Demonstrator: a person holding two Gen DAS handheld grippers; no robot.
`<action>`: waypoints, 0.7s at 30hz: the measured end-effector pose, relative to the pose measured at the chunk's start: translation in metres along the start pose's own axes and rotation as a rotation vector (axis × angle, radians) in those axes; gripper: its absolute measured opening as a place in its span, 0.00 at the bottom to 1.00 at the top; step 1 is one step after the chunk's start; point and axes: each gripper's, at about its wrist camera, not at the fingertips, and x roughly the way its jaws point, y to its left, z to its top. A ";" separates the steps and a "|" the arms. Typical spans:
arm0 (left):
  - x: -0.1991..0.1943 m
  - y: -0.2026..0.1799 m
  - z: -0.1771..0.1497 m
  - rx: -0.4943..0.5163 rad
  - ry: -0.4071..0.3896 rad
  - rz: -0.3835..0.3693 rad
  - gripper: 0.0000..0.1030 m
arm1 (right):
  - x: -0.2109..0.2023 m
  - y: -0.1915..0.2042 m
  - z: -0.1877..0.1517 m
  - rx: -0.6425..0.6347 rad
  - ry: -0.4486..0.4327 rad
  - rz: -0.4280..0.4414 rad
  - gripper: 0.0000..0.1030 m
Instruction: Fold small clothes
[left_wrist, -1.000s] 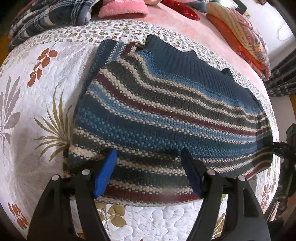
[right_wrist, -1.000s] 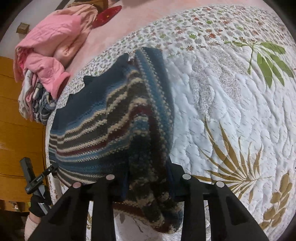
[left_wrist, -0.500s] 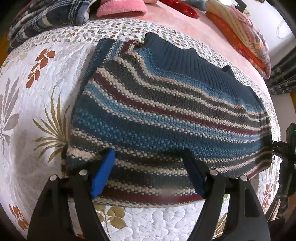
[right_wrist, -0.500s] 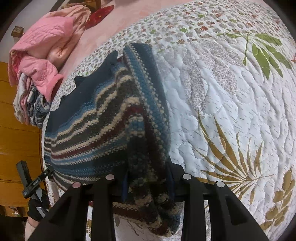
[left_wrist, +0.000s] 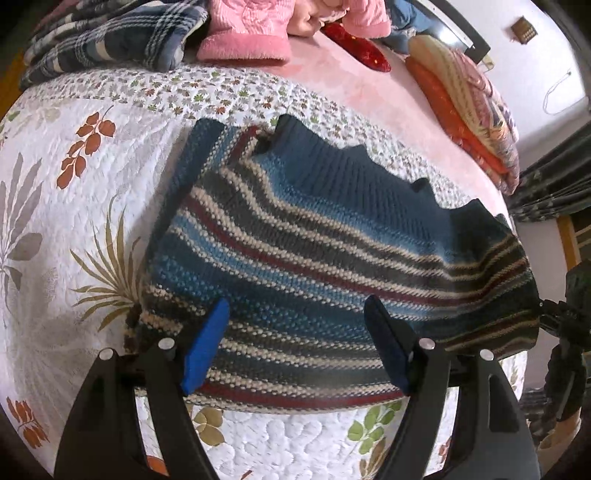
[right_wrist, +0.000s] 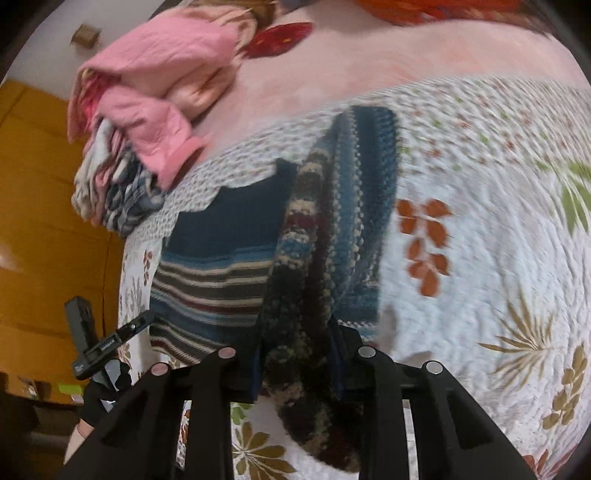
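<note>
Since the earlier frame the right hand-held gripper (right_wrist: 295, 363) had swung its bunched sweater edge over toward the pink clothes pile (right_wrist: 147, 99) at 11 o'clock, its view blurred; it was clamped on the striped sweater (left_wrist: 295, 258), folds hanging between its fingers; the left hand-held gripper (left_wrist: 295, 332) hovered with jaws spread wide over the sweater's near hem, gripping nothing; the sweater lay on the floral quilt (left_wrist: 74, 184) of the bed, its far side lifted at 3 o'clock.
</note>
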 end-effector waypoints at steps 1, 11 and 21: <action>-0.002 0.001 0.000 -0.005 -0.003 -0.003 0.73 | 0.003 0.010 0.002 -0.012 0.006 -0.005 0.27; -0.011 0.009 0.008 -0.046 -0.020 -0.025 0.73 | 0.045 0.105 0.006 -0.203 0.092 -0.091 0.27; -0.015 0.018 0.013 -0.077 -0.036 -0.033 0.73 | 0.115 0.147 -0.015 -0.336 0.179 -0.242 0.27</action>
